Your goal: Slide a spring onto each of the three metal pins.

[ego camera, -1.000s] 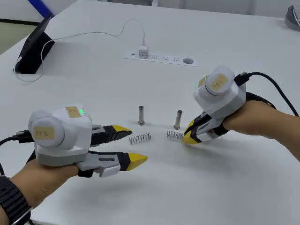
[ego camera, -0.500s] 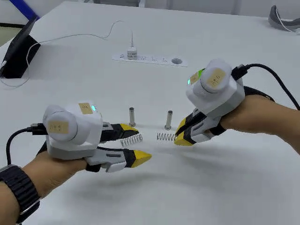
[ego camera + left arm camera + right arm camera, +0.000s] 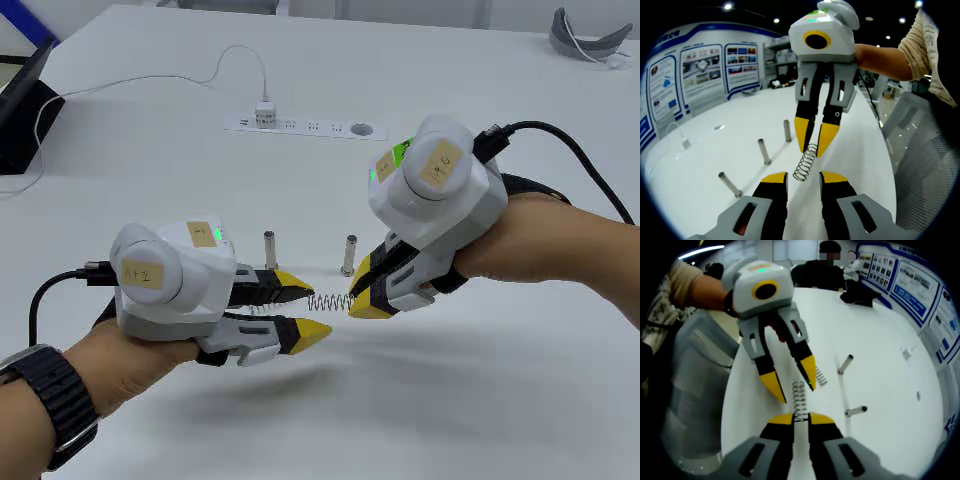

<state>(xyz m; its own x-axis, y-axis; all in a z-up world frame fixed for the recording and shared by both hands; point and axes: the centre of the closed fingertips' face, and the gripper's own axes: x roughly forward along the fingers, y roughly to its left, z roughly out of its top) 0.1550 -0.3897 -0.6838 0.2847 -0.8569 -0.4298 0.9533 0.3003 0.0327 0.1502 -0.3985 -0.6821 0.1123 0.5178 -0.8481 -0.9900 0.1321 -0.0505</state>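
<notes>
One spring (image 3: 330, 302) hangs roughly level between the two grippers. One end is pinched in the pressed-together yellow tips of the right gripper (image 3: 358, 300), and the rest of the coil reaches towards the left gripper (image 3: 303, 310). The right gripper view shows the same spring (image 3: 798, 400) running straight out from that gripper's own closed tips (image 3: 800, 419). Its far end lies in the gap between the left gripper's (image 3: 794, 380) spread jaws, which touch nothing. In the left gripper view the coil (image 3: 805, 162) slants down from the right gripper's tips (image 3: 812, 142) and ends just above the open gap of the left gripper's own jaws (image 3: 804, 177). A second spring (image 3: 820, 376) lies flat on the white table (image 3: 500, 400), just past the left gripper's jaw. The pins stand upright in a row behind the grippers, each bare of any spring: the far pin (image 3: 786, 131), the middle pin (image 3: 763, 151) and the near pin (image 3: 730, 184). Two of them show in the head view, one (image 3: 270, 248) above the left gripper and one (image 3: 349, 255) close beside the right. Farther back on the table lie a white power strip (image 3: 295, 127) with a plug (image 3: 264, 112) in it and its thin cable trailing left. A black watch (image 3: 50, 395) is on the wrist behind the left gripper.
</notes>
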